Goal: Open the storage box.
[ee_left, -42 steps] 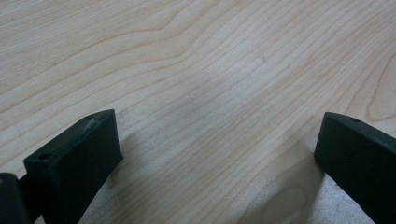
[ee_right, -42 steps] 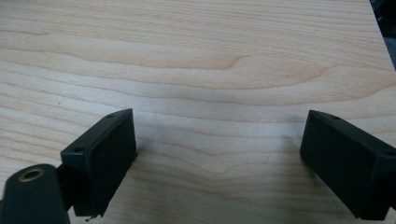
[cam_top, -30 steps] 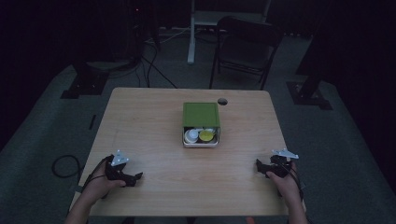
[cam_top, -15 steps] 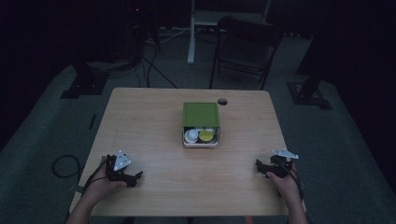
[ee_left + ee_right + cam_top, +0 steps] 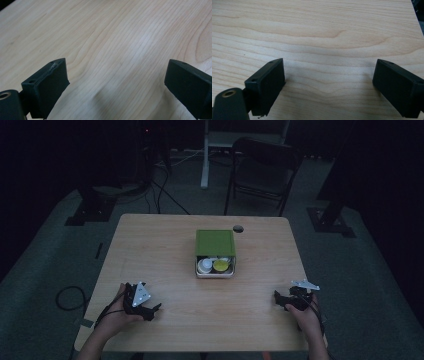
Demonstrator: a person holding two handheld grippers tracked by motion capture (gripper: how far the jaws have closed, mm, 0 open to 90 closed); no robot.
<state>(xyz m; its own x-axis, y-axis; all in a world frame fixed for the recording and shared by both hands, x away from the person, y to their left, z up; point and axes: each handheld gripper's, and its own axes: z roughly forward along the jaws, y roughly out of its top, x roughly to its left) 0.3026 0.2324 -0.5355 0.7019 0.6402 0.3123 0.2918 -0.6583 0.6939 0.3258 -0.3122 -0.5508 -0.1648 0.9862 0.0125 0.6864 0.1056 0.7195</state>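
Note:
A small box with a green lid (image 5: 215, 242) sits at the middle of the wooden table (image 5: 150, 250). Its near end is uncovered and shows a white round item (image 5: 205, 266) and a yellow one (image 5: 221, 265). My left gripper (image 5: 154, 310) lies low near the front left edge, held by a hand. Its jaws stand wide over bare wood (image 5: 117, 85) and have just been closing a little, with nothing between them. My right gripper (image 5: 278, 301) rests near the front right edge, open, also with bare wood between its jaws (image 5: 329, 82). Both grippers are well short of the box.
A round cable hole (image 5: 238, 228) lies in the table just behind the box. A dark folding chair (image 5: 262, 167) and a white stand (image 5: 205, 155) are beyond the far edge. Cables (image 5: 67, 297) trail on the floor at the left.
My left gripper has shifted slightly to the right along the front of the table. The right gripper and the box have not moved.

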